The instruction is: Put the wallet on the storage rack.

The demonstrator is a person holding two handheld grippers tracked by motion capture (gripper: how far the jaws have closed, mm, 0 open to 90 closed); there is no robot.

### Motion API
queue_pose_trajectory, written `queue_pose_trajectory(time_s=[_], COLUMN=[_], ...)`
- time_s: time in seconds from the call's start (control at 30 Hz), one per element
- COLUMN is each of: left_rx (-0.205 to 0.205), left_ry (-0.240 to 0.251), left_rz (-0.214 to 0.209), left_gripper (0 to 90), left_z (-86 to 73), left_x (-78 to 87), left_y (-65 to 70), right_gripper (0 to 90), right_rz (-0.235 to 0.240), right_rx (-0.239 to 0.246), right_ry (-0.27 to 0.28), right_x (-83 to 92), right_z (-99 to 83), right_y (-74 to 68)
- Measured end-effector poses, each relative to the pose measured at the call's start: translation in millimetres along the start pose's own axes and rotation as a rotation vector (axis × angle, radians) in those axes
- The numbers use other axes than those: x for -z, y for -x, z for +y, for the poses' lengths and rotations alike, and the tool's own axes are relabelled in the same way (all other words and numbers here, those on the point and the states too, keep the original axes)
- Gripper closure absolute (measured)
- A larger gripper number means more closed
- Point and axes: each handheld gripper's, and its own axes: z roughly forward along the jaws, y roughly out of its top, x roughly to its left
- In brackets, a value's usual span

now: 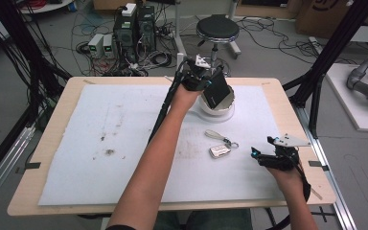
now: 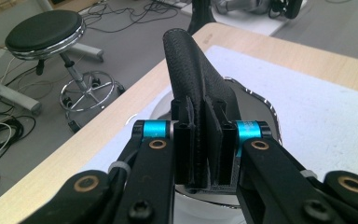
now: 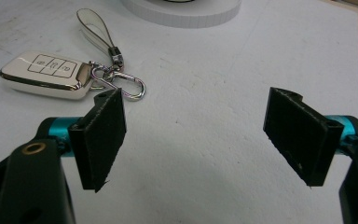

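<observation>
Wallet clamped over the bowl, key fob waiting on the counter

Your left gripper [image 1: 210, 82] has its jaws closed tight on a black wallet [image 2: 193, 88], held tilted above the white bowl [image 1: 216, 108] at the far side of the white mat [image 1: 124, 143]. Right of that, the key fob [image 3: 44, 74] lies flat, near your right gripper [image 3: 196, 135], whose jaws stand wide apart, holding nothing.

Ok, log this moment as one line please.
left gripper: shut on black leather wallet, over white round bowl | right gripper: open, near white car key fob
</observation>
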Motion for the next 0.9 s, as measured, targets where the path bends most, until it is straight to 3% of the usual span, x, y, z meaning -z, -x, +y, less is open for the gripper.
queue_pose_trajectory(time_s=[0.17,0.3,0.33,0.37,0.4,0.67,0.9], left_rx=[0.014,0.036,0.038,0.043,0.053,0.083,0.096], left_ry=[-0.037,-0.024,-0.026,-0.024,-0.018,0.009,0.05], left_rz=[-0.031,-0.028,-0.021,-0.02,-0.017,-0.017,-0.095], left_gripper=[81.2,78.4,74.9,62.1,56.3,40.9,34.6], left_z=[-12.3,-14.7,-14.4,-14.0,-13.7,-17.9,-39.0], left_x=[-15.7,-15.1,-14.0,-12.4,-10.8,16.5,46.7], left_y=[8.1,7.1,6.9,6.2,5.9,5.2,7.2], right_gripper=[21.3,21.3,21.3,21.3,21.3,21.3,21.3], right_rz=[-0.001,0.0,0.001,0.001,0.002,0.005,0.011], right_rx=[0.0,-0.001,-0.001,0.0,-0.001,0.003,0.009], right_ry=[0.001,0.005,0.004,0.002,0.0,0.003,0.002], right_x=[0.4,0.7,0.7,0.5,0.6,0.2,-3.2], right_z=[-0.5,-0.7,-0.8,-0.9,-0.7,1.2,4.2], right_y=[0.6,1.3,1.5,1.6,1.2,-1.3,-4.1])
